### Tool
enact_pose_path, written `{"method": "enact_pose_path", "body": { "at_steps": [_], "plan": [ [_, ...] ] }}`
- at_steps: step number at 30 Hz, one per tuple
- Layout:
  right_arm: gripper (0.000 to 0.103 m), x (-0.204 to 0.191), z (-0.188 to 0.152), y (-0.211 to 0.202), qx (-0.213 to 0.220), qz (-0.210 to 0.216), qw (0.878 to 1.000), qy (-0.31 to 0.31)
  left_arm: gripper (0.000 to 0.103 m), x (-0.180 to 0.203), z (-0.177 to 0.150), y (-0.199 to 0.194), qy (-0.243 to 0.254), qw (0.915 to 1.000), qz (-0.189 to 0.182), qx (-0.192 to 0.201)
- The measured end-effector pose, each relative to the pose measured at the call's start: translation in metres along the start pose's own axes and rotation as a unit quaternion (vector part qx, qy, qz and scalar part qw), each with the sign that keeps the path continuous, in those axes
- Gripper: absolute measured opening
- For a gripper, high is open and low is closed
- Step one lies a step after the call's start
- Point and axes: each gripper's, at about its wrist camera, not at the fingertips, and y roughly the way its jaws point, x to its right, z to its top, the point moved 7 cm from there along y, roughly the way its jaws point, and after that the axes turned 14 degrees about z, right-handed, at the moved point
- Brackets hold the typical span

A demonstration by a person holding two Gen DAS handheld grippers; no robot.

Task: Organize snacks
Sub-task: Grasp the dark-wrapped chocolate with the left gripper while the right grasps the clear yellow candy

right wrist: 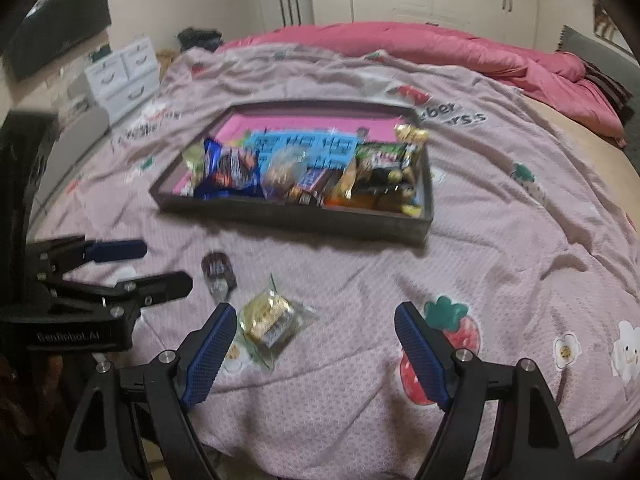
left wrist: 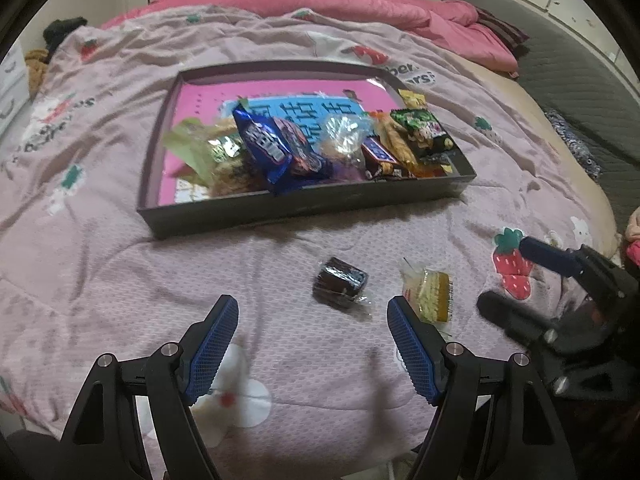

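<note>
A dark shallow tray (left wrist: pixel 280 209) (right wrist: pixel 280 216) sits on the bed and holds several snack packets, among them a blue one (left wrist: pixel 264 144). Two snacks lie loose on the blanket in front of it: a dark wrapped cake (left wrist: pixel 340 282) (right wrist: pixel 218 270) and a yellow wrapped cake (left wrist: pixel 430 290) (right wrist: pixel 268 318). My left gripper (left wrist: pixel 312 312) is open and empty, just short of the dark cake. My right gripper (right wrist: pixel 316 316) is open and empty, the yellow cake by its left finger. Each gripper shows in the other's view, the right (left wrist: pixel 504 276) and the left (right wrist: pixel 164 266).
The pale pink blanket with strawberry prints (left wrist: pixel 120 260) covers the bed. A bright pink duvet (right wrist: pixel 440 46) is bunched at the far side. A white drawer unit (right wrist: pixel 122 74) stands beside the bed at the left. A grey headboard (left wrist: pixel 580 92) runs along the right.
</note>
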Motion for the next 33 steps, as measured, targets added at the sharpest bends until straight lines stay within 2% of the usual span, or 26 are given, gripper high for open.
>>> {"method": "enact_pose_path", "body": {
  "at_steps": [10, 23, 33],
  "plan": [
    [0.081, -0.003, -0.011, 0.017, -0.034, 0.004, 0.999, -0.017, 0.078, 0.021, 0.001, 0.021, 0.022, 0.9994, -0.017, -0.02],
    [0.081, -0.014, -0.014, 0.051, -0.065, -0.001, 0.996, -0.066, 0.078, 0.023, 0.002, 0.038, 0.026, 0.9985, -0.037, -0.032],
    [0.062, -0.021, -0.012, 0.064, -0.067, 0.013, 0.994, -0.09, 0.077, 0.021, 0.007, 0.044, 0.016, 0.9976, -0.058, -0.034]
  ]
}}
